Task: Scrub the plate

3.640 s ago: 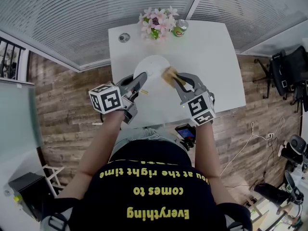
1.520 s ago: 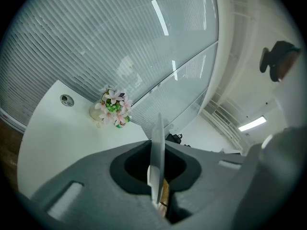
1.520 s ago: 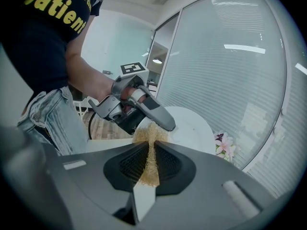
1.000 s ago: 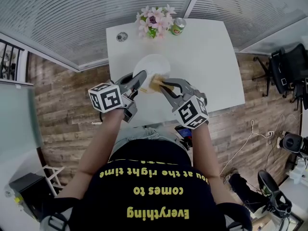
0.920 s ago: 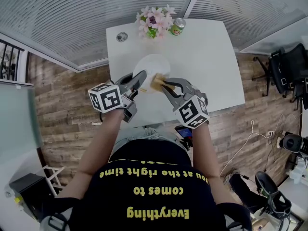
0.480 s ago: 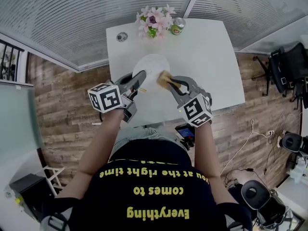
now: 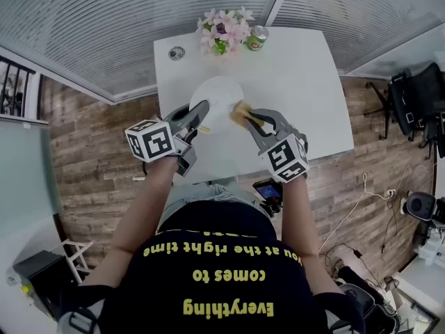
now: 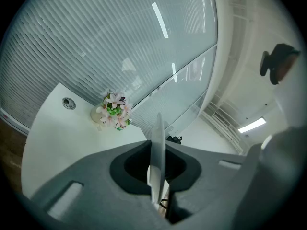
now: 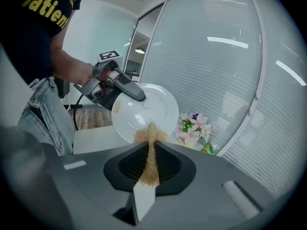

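The right hand-held gripper point(image 7: 250, 119), jaws narrow and pinched on the golden scrubber point(image 7: 240, 110), has slid right from the near middle of the plate point(image 7: 221, 92) to its right rim; the left hand-held gripper point(image 7: 200, 111), clamped on the plate's left edge, has kept still. The plate hangs tilted above the counter point(image 7: 299, 82), short of the far flowers point(image 7: 224, 30); I judge one stroke finished, with more scrubbing due.
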`<state>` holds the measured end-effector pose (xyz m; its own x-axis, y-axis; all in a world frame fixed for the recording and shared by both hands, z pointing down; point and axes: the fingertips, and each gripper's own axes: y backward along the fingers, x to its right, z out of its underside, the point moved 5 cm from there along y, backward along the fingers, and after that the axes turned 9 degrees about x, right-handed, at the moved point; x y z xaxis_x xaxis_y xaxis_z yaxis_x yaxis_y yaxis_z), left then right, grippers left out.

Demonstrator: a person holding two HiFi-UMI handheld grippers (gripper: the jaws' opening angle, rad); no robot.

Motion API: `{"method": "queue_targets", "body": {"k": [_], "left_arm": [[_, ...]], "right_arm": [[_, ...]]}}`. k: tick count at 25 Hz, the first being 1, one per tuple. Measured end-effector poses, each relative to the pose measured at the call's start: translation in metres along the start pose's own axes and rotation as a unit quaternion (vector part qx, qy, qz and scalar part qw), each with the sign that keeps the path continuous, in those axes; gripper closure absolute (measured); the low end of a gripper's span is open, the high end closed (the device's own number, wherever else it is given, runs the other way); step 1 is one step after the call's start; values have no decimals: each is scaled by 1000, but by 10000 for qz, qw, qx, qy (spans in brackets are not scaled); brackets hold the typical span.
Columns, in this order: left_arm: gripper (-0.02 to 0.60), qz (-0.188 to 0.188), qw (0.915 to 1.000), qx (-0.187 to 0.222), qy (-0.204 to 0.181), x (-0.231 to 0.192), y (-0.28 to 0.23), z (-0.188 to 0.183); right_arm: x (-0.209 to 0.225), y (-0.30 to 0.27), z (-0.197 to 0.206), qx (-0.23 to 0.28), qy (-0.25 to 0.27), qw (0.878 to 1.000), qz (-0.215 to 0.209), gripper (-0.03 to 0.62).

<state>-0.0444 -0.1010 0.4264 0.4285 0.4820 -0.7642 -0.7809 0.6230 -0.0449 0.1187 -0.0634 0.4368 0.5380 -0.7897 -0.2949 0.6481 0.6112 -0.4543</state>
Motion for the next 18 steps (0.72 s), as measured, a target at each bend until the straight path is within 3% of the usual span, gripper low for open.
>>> {"method": "queue_targets", "body": {"k": [18], "left_arm": [[560, -235, 9996, 171, 22, -11, 0, -4]], "right_arm": [[-36, -19, -9, 178, -53, 9984, -542, 556]]}}
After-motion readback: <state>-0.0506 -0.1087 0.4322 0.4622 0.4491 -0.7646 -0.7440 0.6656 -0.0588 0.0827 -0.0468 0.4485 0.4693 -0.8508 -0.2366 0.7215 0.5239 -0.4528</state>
